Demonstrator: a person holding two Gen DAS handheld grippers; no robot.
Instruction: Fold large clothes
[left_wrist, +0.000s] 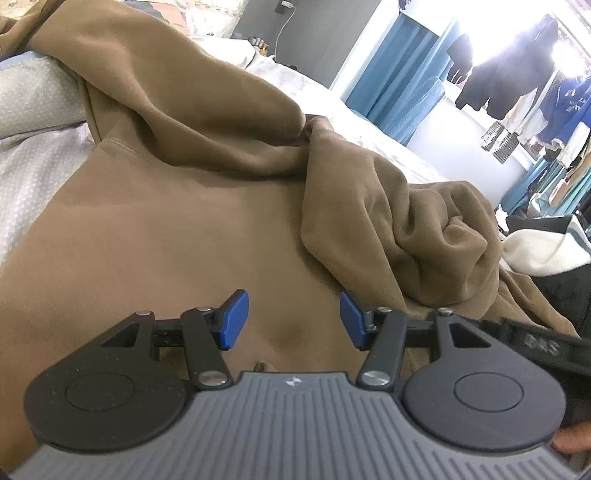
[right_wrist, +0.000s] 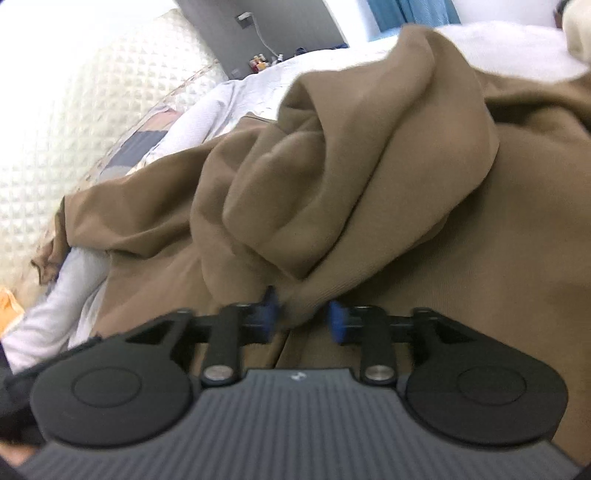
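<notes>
A large brown garment (left_wrist: 184, 221) lies spread on the bed, flat in front of me and bunched into thick folds at the right. My left gripper (left_wrist: 291, 306) hovers just over the flat part, its blue pads (left_wrist: 232, 321) wide apart with nothing between them. In the right wrist view the same brown garment (right_wrist: 369, 184) is heaped in a rolled fold. My right gripper (right_wrist: 303, 310) stands open at the fold's lower edge. A tongue of the cloth reaches down between its blue pads (right_wrist: 336, 321), which do not clamp it. This view is motion-blurred.
The garment rests on a pale bedsheet (left_wrist: 37, 166). A white and dark garment (left_wrist: 535, 251) lies at the right edge. Blue curtains (left_wrist: 399, 85) and hanging clothes (left_wrist: 498, 85) stand behind the bed. A quilted headboard (right_wrist: 74, 129) rises at the left, with small bottles (right_wrist: 258, 62) beyond.
</notes>
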